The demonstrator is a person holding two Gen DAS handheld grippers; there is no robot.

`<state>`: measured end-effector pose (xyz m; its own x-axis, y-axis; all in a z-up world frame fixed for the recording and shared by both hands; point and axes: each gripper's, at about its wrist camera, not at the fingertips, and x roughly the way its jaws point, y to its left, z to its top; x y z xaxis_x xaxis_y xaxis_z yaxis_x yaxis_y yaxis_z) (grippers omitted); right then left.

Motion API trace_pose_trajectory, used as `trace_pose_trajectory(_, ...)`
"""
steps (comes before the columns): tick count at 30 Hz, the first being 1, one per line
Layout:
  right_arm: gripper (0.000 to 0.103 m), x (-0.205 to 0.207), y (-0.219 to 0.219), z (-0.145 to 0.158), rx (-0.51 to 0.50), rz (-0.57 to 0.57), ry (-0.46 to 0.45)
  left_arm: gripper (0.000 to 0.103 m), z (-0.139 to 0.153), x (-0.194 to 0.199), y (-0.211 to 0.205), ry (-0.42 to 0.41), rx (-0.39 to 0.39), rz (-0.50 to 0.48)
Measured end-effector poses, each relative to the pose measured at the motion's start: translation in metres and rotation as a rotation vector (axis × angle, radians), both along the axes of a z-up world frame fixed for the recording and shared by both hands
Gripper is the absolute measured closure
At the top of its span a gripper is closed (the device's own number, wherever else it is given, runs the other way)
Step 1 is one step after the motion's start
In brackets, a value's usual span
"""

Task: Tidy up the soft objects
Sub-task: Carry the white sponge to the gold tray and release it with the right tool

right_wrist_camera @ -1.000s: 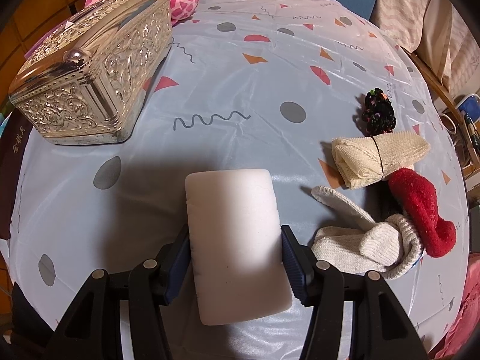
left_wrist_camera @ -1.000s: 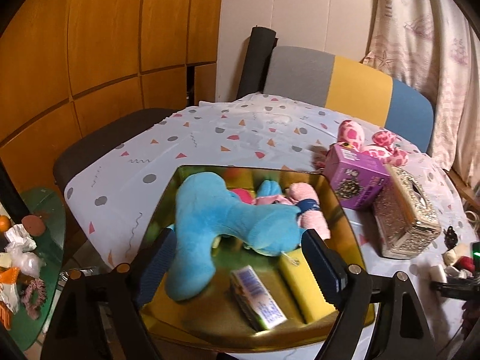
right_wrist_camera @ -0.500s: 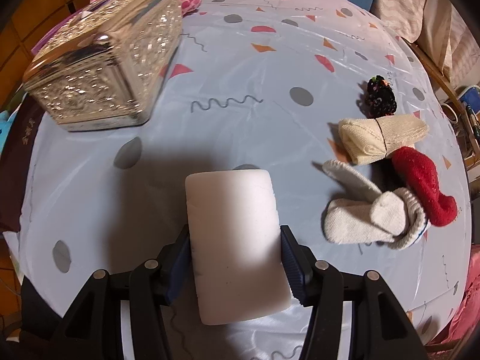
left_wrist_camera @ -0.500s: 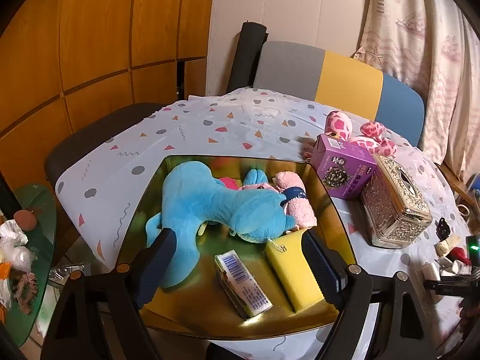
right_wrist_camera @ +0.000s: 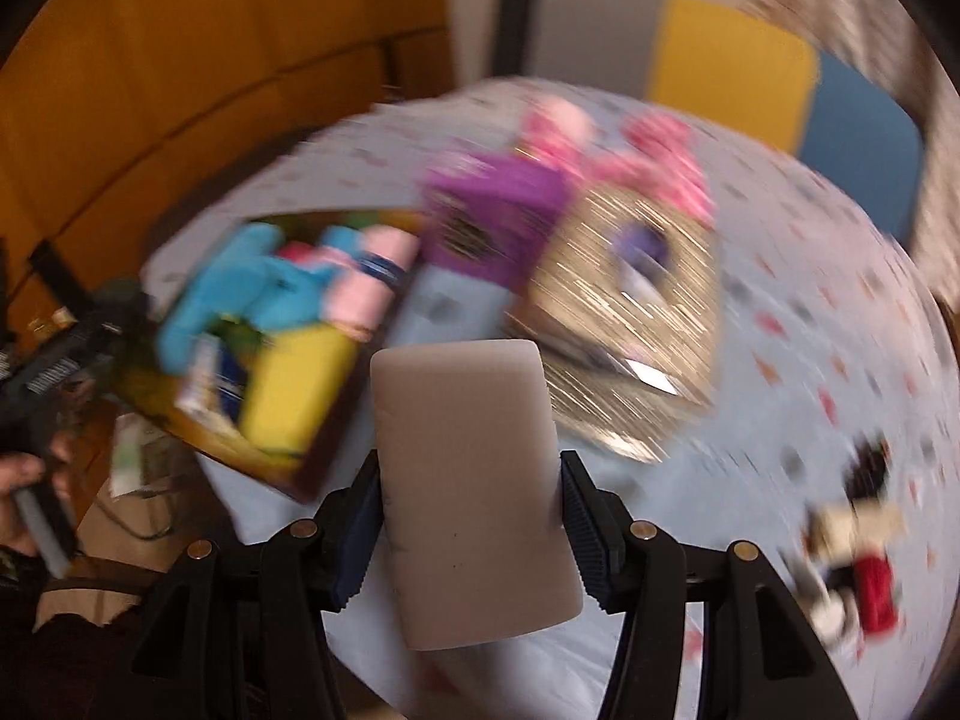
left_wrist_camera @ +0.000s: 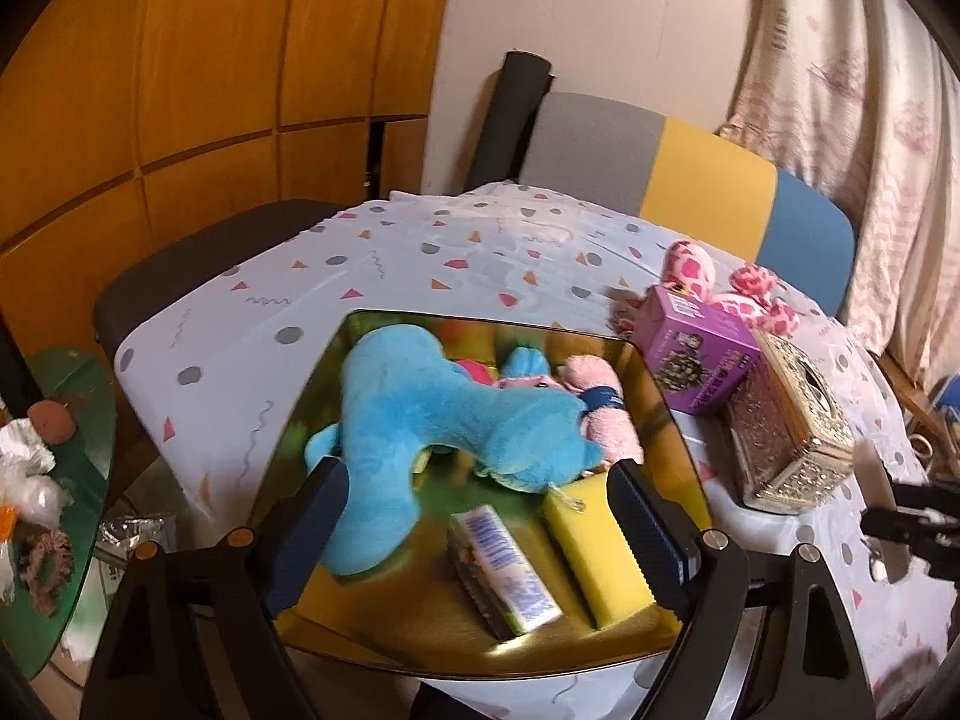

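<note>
The chief risk, as I judge it, is the white rectangular foam sponge (right_wrist_camera: 474, 480) slipping or twisting out of the right gripper (right_wrist_camera: 471, 525), since it is pinched only by its lower half and sticks out well past the pads; the right view is streaked with blur, and a fast swing could shake it loose before it is over the shallow gold metal tray (left_wrist_camera: 372, 630). It could also clip the ornate silver metal box (left_wrist_camera: 792, 432) or the purple cardboard carton (left_wrist_camera: 696, 354), both just beside the tray's right edge. The right gripper is clenched on the sponge, tilted steeply down, with the tray ahead to its left. The left gripper (left_wrist_camera: 474, 528) hangs over the tray's near edge, angled down, jaws spread wide and grasping nothing; they have just been opening a little further. Inside the tray lie a blue plush toy (left_wrist_camera: 432, 420), a pink plush (left_wrist_camera: 600, 408), a yellow sponge block (left_wrist_camera: 600, 558) and a small wrapped packet (left_wrist_camera: 504, 576)
</note>
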<state>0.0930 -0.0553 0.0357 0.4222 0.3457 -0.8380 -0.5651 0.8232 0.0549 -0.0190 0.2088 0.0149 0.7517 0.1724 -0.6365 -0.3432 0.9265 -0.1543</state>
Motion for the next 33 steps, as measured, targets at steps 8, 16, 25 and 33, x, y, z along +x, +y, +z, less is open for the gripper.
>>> trace_pose_trajectory(8, 0.047, 0.039, 0.105, -0.006, 0.092, 0.083, 0.034, 0.015, -0.003, -0.013, 0.016, -0.009, 0.011, 0.036)
trace_pose_trajectory(16, 0.046, 0.073, 0.157, -0.056, -0.046, 0.052, 0.031, 0.015, -0.01, -0.012, 0.018, 0.003, -0.008, 0.02)
trace_pose_trajectory(25, 0.037, 0.076, 0.162, -0.085, -0.105, 0.059, 0.021, 0.015, -0.017, -0.006, 0.013, 0.027, -0.013, -0.003)
trace_pose_trajectory(33, 0.032, 0.056, 0.141, -0.061, 0.005, 0.031, -0.012, 0.014, -0.014, -0.007, 0.004, 0.023, 0.004, -0.018)
